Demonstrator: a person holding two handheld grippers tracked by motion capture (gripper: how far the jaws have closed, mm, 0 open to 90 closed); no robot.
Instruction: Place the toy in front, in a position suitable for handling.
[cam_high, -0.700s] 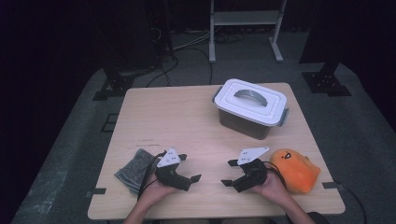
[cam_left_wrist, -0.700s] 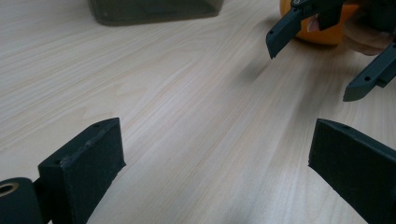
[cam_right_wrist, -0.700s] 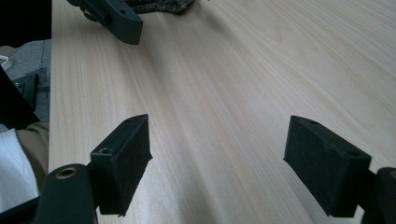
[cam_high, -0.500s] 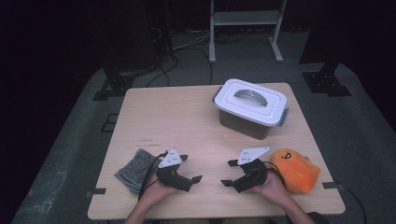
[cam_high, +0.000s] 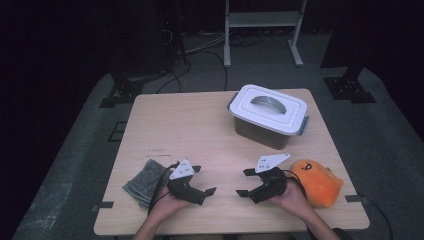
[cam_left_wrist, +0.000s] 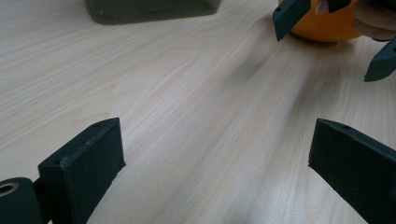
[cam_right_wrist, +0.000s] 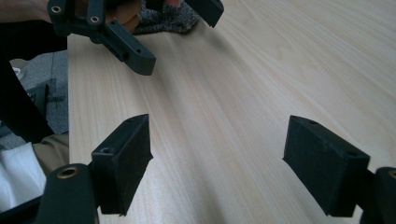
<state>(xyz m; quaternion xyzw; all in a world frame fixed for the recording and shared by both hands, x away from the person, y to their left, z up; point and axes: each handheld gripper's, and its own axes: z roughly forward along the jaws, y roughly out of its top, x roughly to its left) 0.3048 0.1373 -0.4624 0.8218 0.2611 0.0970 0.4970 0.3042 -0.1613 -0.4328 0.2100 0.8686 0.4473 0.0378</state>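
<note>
Both grippers rest low over the near edge of the wooden table, facing each other. My left gripper is open with nothing between its jaws; bare wood lies between them in the left gripper view. My right gripper is also open and empty, again over bare wood in the right gripper view. A grey knitted cloth lies just left of the left hand. An orange plush toy sits right of the right hand, touching it. A white-lidded plastic box stands shut at the back right.
The box lid has a grey handle. A cable trails from the left gripper over the cloth. Dark stands and a white rack are on the floor beyond the table. Open tabletop stretches across the middle and back left.
</note>
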